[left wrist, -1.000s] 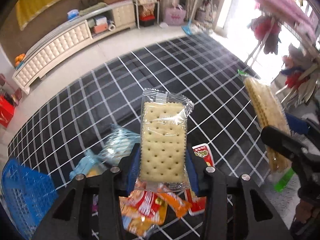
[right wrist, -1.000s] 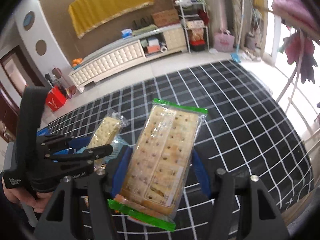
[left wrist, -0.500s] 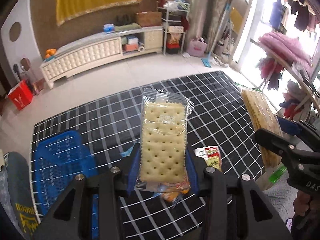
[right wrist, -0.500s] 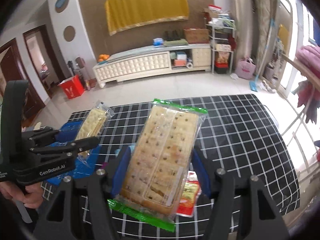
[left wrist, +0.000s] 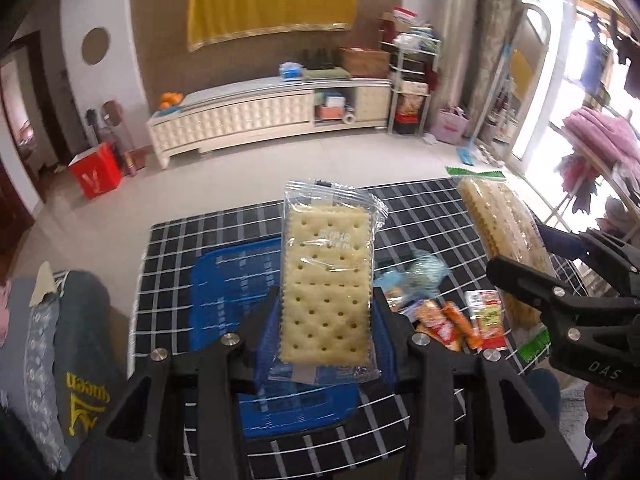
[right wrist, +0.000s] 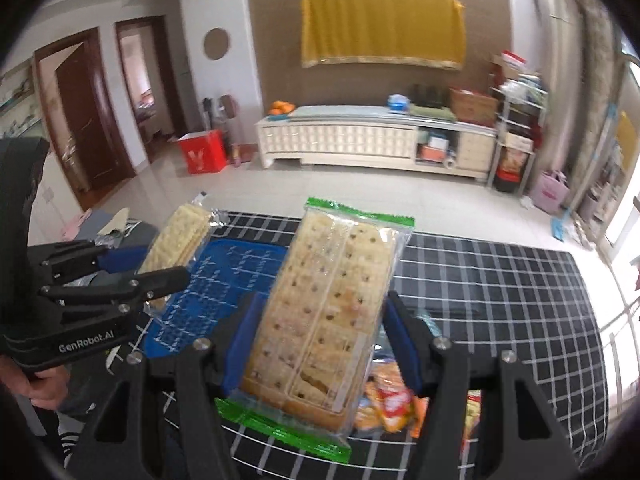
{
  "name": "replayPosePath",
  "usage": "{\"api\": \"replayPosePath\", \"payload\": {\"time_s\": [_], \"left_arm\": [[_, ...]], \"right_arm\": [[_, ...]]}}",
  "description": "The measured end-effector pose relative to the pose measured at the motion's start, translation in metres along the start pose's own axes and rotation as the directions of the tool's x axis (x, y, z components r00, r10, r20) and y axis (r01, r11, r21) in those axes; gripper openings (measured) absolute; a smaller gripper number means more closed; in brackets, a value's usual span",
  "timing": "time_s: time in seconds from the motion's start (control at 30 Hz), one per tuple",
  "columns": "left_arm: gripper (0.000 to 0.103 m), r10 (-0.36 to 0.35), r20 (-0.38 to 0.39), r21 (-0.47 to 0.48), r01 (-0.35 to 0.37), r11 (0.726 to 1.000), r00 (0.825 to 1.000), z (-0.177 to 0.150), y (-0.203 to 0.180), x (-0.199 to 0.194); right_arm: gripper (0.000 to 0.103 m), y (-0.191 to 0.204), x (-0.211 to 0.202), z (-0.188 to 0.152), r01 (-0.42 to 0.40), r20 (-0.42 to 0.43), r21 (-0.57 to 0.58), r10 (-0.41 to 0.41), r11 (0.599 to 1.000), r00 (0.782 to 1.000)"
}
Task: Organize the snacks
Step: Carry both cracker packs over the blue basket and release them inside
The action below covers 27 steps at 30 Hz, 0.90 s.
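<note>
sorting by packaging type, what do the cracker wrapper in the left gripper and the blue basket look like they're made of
Cracker wrapper: thin clear plastic film, glossy; the crackers show through it, and it has glare streaks and crimped end seals. Blue basket: apparently rigid moulded plastic with a fairly matte finish; uniform blue, with a slotted lattice base, though some blur leaves that uncertain.

Two claws [left wrist: 326, 320] [right wrist: 320, 344], two cracker packs [left wrist: 326, 280] [right wrist: 324, 312], one blue basket [left wrist: 228, 280], several loose snack packets [left wrist: 448, 322] on one desk [left wrist: 420, 216].
</note>
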<state>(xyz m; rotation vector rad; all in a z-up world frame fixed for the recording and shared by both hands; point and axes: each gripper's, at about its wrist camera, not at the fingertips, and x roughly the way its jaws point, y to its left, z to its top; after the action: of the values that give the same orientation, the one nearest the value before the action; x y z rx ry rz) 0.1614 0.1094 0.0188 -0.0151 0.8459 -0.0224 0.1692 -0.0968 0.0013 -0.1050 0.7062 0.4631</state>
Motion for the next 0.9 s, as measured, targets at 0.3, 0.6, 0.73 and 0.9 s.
{"api": "replayPosePath", "payload": {"time_s": [0.3, 0.6, 0.73, 0.9], "left_arm": [[0.040, 0.001, -0.050, -0.089, -0.006, 0.996, 0.999, -0.028, 0.076, 0.015], [0.040, -0.063, -0.108, -0.143, 0.047, 0.989, 0.992, -0.045, 0.110, 0.062], [0.040, -0.102, -0.123, -0.161, 0.082, 0.983, 0.987, -0.047, 0.113, 0.084], [0.040, -0.140, -0.157, -0.186, 0.110, 0.976, 0.978, -0.050, 0.110, 0.106]], "right_arm": [[0.066, 0.062, 0.058, 0.004, -0.119, -0.084, -0.074, 0.113, 0.990, 0.990], [0.066, 0.087, 0.110, -0.005, -0.151, -0.188, -0.092, 0.132, 0.984, 0.973], [0.066, 0.085, 0.129, -0.007, -0.150, -0.215, -0.079, 0.130, 0.986, 0.968], [0.066, 0.086, 0.148, -0.015, -0.145, -0.259, -0.079, 0.120, 0.986, 0.958]]}}
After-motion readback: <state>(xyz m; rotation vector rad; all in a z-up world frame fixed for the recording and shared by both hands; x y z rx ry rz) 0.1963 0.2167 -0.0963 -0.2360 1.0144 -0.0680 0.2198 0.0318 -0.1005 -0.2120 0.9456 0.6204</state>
